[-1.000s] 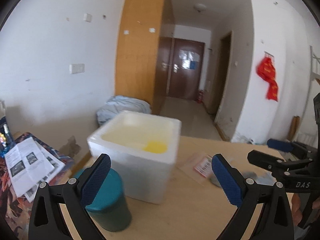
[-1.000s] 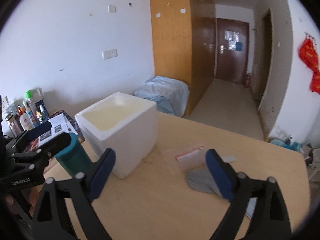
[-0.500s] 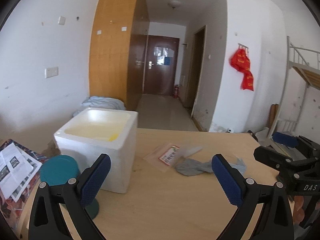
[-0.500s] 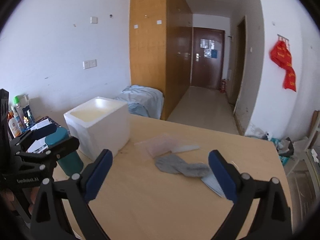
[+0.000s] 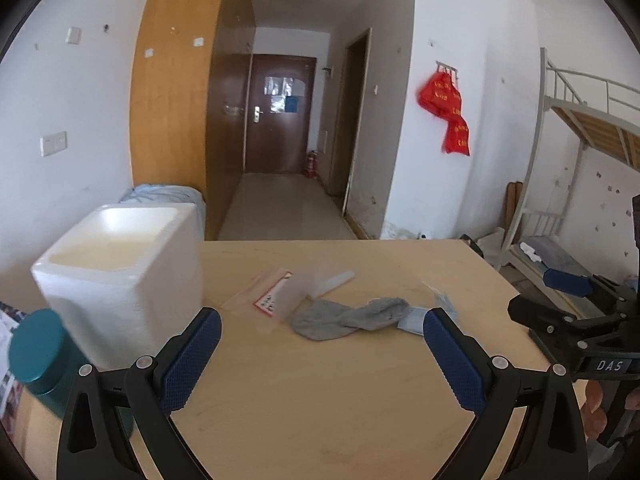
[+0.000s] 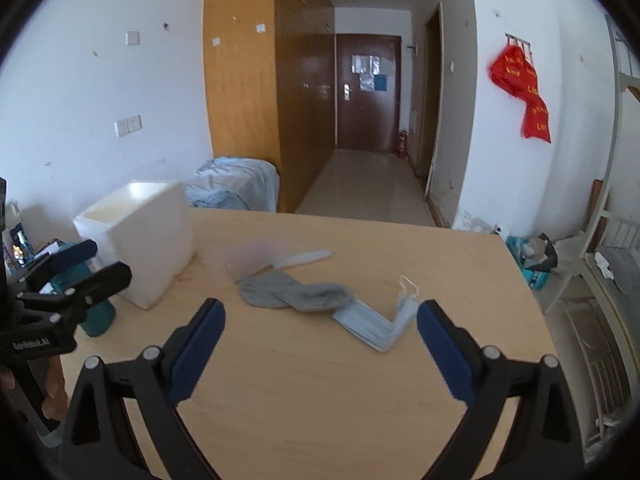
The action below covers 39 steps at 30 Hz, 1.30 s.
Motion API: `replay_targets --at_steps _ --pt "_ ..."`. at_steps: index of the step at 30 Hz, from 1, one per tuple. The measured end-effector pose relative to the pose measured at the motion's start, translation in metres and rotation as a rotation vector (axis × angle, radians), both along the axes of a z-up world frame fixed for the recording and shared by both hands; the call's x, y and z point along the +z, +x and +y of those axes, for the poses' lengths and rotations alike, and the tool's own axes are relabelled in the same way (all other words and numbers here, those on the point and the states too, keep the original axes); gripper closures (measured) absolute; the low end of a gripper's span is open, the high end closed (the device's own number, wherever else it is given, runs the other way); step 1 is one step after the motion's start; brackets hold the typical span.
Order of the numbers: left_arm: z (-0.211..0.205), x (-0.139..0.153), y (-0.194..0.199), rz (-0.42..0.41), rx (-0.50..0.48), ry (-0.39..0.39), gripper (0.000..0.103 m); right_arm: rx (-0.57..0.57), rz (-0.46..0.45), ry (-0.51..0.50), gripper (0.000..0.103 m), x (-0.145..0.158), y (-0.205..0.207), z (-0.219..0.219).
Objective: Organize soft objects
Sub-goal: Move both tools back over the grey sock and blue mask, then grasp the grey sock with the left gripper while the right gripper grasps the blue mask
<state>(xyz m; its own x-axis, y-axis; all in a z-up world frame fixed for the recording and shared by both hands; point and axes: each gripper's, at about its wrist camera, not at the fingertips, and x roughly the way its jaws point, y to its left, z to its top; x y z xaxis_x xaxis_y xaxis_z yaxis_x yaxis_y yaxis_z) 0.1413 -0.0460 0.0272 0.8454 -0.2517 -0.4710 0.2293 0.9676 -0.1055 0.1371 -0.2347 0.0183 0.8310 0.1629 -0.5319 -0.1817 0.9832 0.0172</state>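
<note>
Left tool (image 5: 320, 344) spread wide, empty, above table (image 5: 340, 412). Cup (image 5: 38, 356) and foam box (image 5: 120, 276) stood left of it. Plastic bag (image 5: 276, 292) ahead. Sock (image 5: 348, 317) lay ahead between both tools. Mask (image 6: 370, 322) ahead of right tool (image 6: 320, 332), touching sock. Right tool spread wide, empty.

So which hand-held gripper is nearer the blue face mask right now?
Right. The right hand-held gripper hangs open just short of the blue face mask, which lies between its fingers' line of sight. The left hand-held gripper is farther left, facing the grey sock.
</note>
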Motion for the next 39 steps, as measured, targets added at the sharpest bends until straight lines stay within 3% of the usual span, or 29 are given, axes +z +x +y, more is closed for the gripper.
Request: replay_targets --at_steps 15,32,39 --pt "-0.045 -0.034 0.078 0.127 -0.095 0.006 0.002 -0.084 0.112 0.031 0.005 -0.038 0.058 -0.038" --pt "-0.067 -0.065 0.114 0.137 -0.135 0.061 0.002 -0.080 0.170 0.021 0.005 -0.058 0.083 -0.046" --pt "-0.083 -0.076 0.130 0.139 -0.201 0.083 0.002 -0.090 0.199 0.032 0.005 -0.067 0.092 -0.053"
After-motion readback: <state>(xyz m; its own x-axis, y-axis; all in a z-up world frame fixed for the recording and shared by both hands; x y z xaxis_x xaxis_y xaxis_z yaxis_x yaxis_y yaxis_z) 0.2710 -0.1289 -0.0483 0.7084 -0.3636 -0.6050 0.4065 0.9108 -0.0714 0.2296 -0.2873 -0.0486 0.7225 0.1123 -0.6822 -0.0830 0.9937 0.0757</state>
